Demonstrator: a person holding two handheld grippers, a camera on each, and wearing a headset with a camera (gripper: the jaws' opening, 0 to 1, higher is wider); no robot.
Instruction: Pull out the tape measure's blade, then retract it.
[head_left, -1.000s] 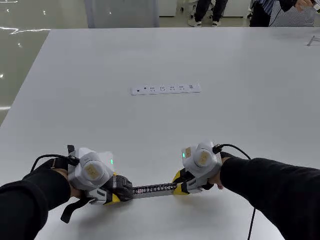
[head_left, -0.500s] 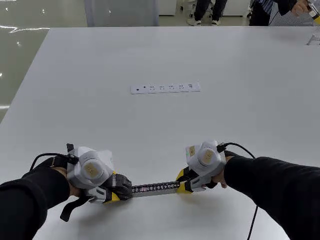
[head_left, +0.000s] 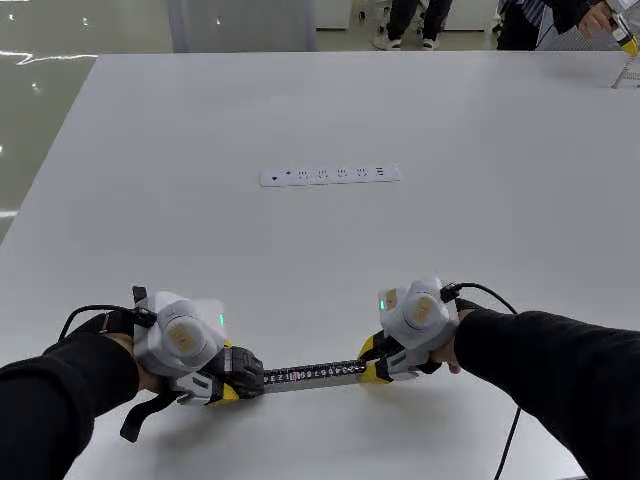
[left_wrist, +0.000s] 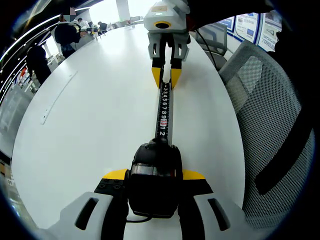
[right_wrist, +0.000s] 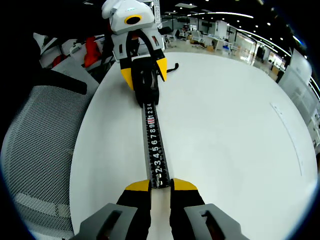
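Observation:
A black tape measure case (head_left: 243, 374) (left_wrist: 156, 177) sits low over the white table near its front edge, and my left gripper (head_left: 224, 386) (left_wrist: 152, 176) is shut on it. Its numbered blade (head_left: 312, 375) (left_wrist: 164, 107) (right_wrist: 154, 150) stretches rightward to my right gripper (head_left: 372, 370) (right_wrist: 160, 186), which is shut on the blade's tip. In the right gripper view the case (right_wrist: 147, 82) shows between the left gripper's yellow fingertips. The blade lies just above the tabletop between the two grippers.
A white power strip (head_left: 330, 176) lies mid-table, beyond the grippers. The white table (head_left: 450, 160) reaches far back. A grey mesh chair (left_wrist: 270, 115) (right_wrist: 35, 145) stands at the table's near edge. People stand past the far edge (head_left: 520, 20). Cables trail from both grippers.
My right gripper has moved to the right along the table, drawing more blade out of the case. The left gripper and case have stayed put.

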